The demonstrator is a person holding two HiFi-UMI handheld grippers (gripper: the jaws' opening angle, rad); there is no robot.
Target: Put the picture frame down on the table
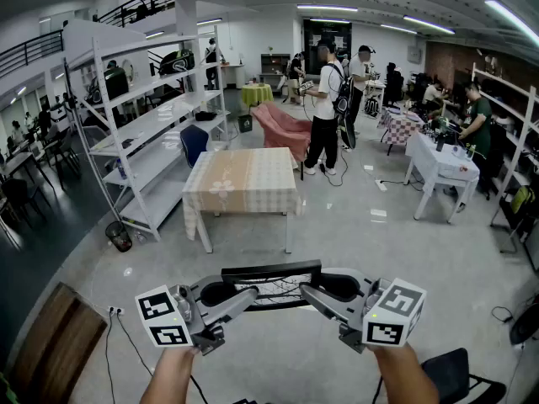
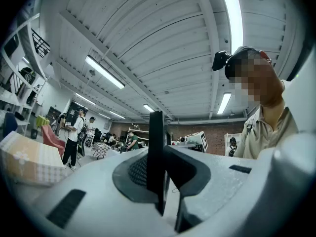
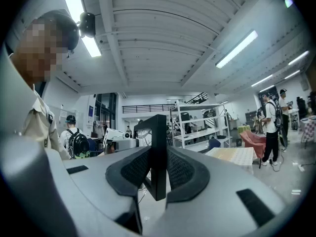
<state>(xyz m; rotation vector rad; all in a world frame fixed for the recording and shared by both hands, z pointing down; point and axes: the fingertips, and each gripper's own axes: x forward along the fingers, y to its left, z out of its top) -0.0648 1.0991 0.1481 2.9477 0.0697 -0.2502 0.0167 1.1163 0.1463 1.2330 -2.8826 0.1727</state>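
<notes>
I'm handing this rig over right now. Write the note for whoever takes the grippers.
Grippers: the left gripper is shut on the left edge of the picture frame; the right gripper is shut on its right edge.
Things: the picture frame hangs between both grippers over the floor; the table stands ahead, some way off.
Done: frame gripped on both sides.
Left: carry it to the table, set it down, open both grippers.

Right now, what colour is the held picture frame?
The thin rectangular picture frame is black; head view.
</notes>
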